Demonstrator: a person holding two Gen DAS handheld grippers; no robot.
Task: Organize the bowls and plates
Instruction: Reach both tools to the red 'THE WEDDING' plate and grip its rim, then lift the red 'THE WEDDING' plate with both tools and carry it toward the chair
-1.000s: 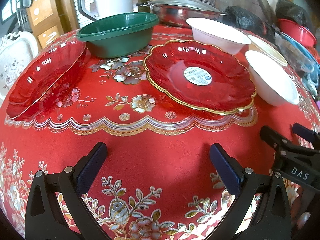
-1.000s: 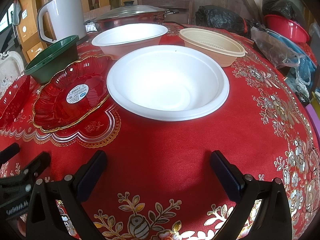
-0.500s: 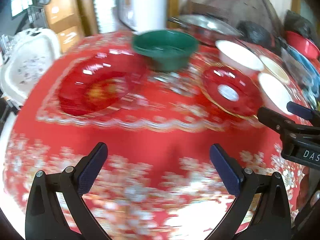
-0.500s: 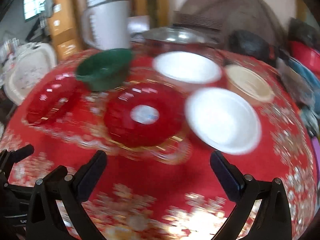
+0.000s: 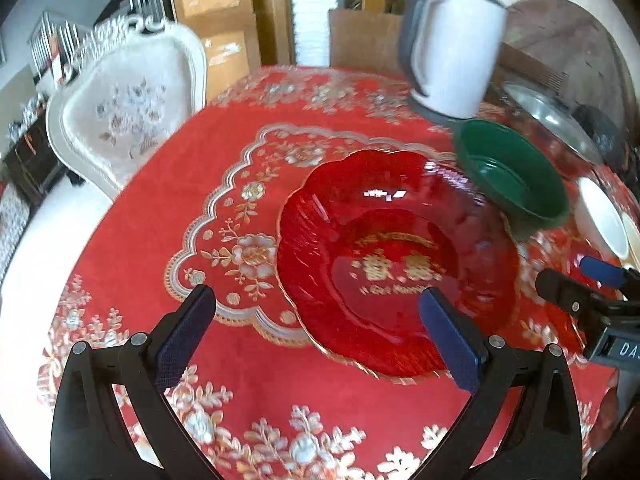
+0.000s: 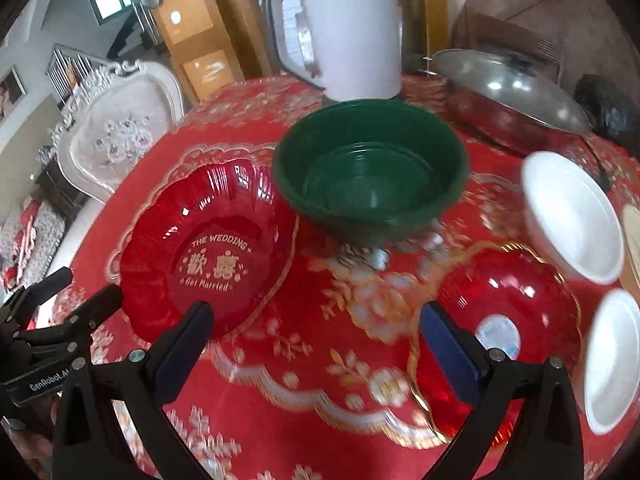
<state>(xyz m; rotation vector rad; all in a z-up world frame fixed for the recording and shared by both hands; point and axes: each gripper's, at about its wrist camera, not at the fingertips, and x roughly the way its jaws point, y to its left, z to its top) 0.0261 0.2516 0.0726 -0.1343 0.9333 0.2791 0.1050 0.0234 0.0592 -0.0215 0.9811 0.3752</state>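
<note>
A red wedding plate (image 5: 396, 260) lies on the red tablecloth; my open, empty left gripper (image 5: 316, 332) is above its near edge. The plate also shows in the right wrist view (image 6: 208, 256). A green bowl (image 6: 372, 172) stands behind it and also shows in the left wrist view (image 5: 512, 176). A second red plate with a sticker (image 6: 500, 320) lies at the right. Two white bowls (image 6: 572, 216) (image 6: 612, 360) sit at the far right. My right gripper (image 6: 316, 344) is open and empty above the cloth between the two plates.
A white kettle (image 6: 348, 28) and a lidded steel pot (image 6: 508, 92) stand at the back of the table. A white upholstered chair (image 5: 128, 104) stands beyond the table's left edge. The right gripper shows in the left wrist view (image 5: 592, 304).
Both grippers have swung left and risen. The left one now faces the wedding plate; the right one now faces the green bowl instead of the white bowl. Both stay open.
</note>
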